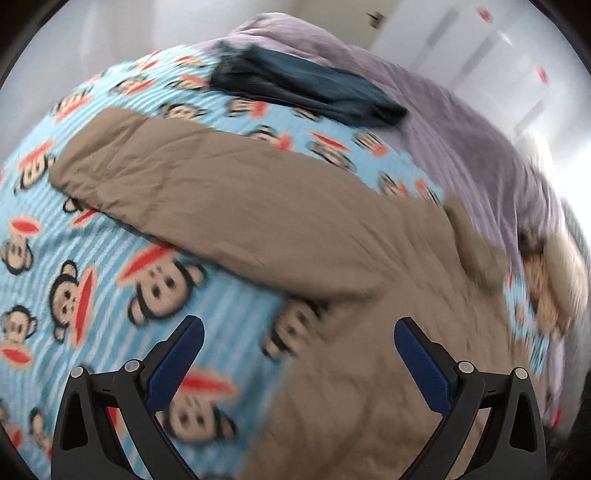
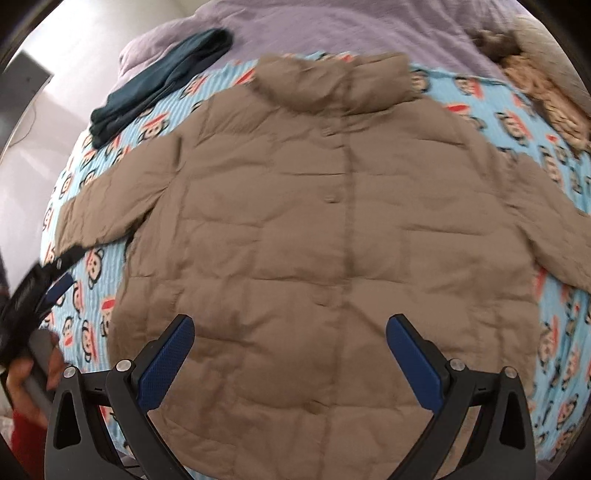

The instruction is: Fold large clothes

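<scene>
Your tan puffer jacket [image 2: 332,229] lies spread face-up on the monkey-print blanket [image 1: 92,295] covering the bed, collar away from you, button placket running down its middle, and both sleeves stretched out to the sides. Nothing has been folded yet, so you look to be at the very start: the garment is laid out and you are lining up for the first fold.

Your right gripper [image 2: 290,347] hovers above the jacket's lower front, near the hem, with its jaws spread wide and nothing between them. Your left gripper [image 1: 299,350] is likewise wide apart and empty, poised over the jacket's side edge just below where the left sleeve [image 1: 184,177] meets the body (the blur makes it hard to say whether it touches the fabric). In the right wrist view you can see that same gripper out past the jacket's left cuff.

The likely next move is to bring a sleeve in across the chest. That calls for dropping the left gripper to the cuff, pinching through the puffy quilting, and carrying it toward the placket.

Beyond the jacket's left shoulder a dark teal garment [image 2: 162,85] rests at the edge of a lavender blanket [image 2: 332,33]; beyond the right shoulder sits something fuzzy and beige [image 2: 546,92].
</scene>
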Motion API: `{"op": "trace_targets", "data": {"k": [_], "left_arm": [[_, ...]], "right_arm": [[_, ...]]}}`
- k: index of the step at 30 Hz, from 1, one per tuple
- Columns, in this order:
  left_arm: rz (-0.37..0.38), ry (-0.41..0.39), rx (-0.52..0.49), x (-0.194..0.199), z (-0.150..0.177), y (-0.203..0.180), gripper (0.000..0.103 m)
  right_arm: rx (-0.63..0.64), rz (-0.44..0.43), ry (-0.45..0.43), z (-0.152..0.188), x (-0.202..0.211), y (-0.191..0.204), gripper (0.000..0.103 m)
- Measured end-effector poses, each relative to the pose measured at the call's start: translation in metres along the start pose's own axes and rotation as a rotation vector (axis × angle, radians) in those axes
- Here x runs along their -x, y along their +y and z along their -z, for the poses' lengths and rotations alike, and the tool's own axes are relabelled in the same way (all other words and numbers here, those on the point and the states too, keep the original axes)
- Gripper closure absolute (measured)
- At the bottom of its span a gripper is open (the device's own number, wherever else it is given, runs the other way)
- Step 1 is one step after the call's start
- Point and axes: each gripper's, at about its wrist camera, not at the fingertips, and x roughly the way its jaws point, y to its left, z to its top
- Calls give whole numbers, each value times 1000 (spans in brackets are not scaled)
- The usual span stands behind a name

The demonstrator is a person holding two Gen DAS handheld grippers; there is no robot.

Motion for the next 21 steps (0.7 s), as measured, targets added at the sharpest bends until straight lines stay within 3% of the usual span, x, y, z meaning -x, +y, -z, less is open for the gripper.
{"op": "trace_targets", "data": {"k": [6, 9, 17, 19, 21], "left_arm": [[22, -22, 219, -48, -43, 84, 0], [31, -43, 274, -60, -56, 110, 0], [27, -139, 309, -77, -97, 123, 0], [21, -163, 317, -76, -99, 122, 14], [7, -163, 317, -80, -104, 126, 63]], "right_arm": [[89, -14, 26, -13, -32, 36, 0], [118, -12, 24, -21, -46, 51, 0], [143, -28, -6, -40, -67, 74, 0], [153, -35, -20, -48, -69, 81, 0], [163, -44, -38, -56, -69, 88, 0]]}}
